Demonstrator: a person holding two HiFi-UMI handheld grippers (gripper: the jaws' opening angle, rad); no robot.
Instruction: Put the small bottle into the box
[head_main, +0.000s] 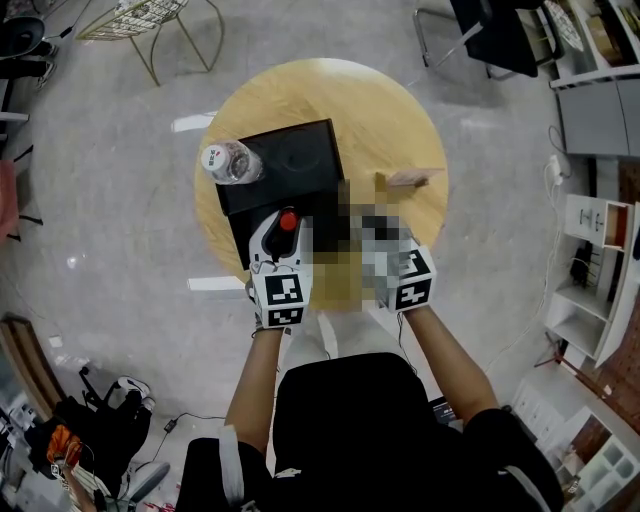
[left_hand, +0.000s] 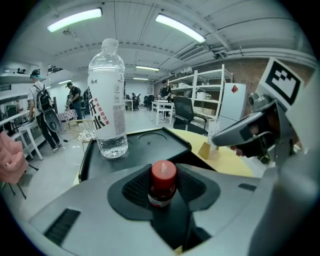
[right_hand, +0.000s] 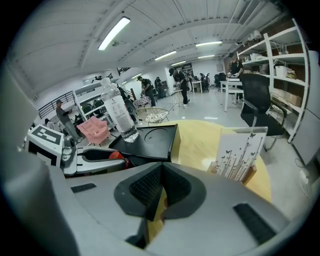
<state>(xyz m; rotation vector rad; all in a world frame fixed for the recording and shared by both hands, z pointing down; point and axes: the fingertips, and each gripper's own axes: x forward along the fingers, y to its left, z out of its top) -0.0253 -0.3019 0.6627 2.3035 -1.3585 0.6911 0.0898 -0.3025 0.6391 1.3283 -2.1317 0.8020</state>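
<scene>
Left gripper (left_hand: 163, 196): jaws partly open and clamped on the small dark bottle with a red cap (left_hand: 163, 182), held upright between the black ribbed pads. The bottle carries a pale label band (print too small to read). In the head view the bottle sits at the gripper's 12 o'clock, over the near edge of the black rectangular box (head_main: 300, 165).

Right gripper (right_hand: 160, 174): jaws closed together, nothing between them. It is just beside the left gripper, at its 3 o'clock.

The box lies on the round wooden table (head_main: 385, 120). At the left gripper's 11 o'clock, a tall clear plastic water bottle (left_hand: 107, 100) stands on the box; its label shows Chinese characters, including 水. At the right gripper's 12 o'clock stands a white card printed with butterflies (right_hand: 241, 152).
</scene>
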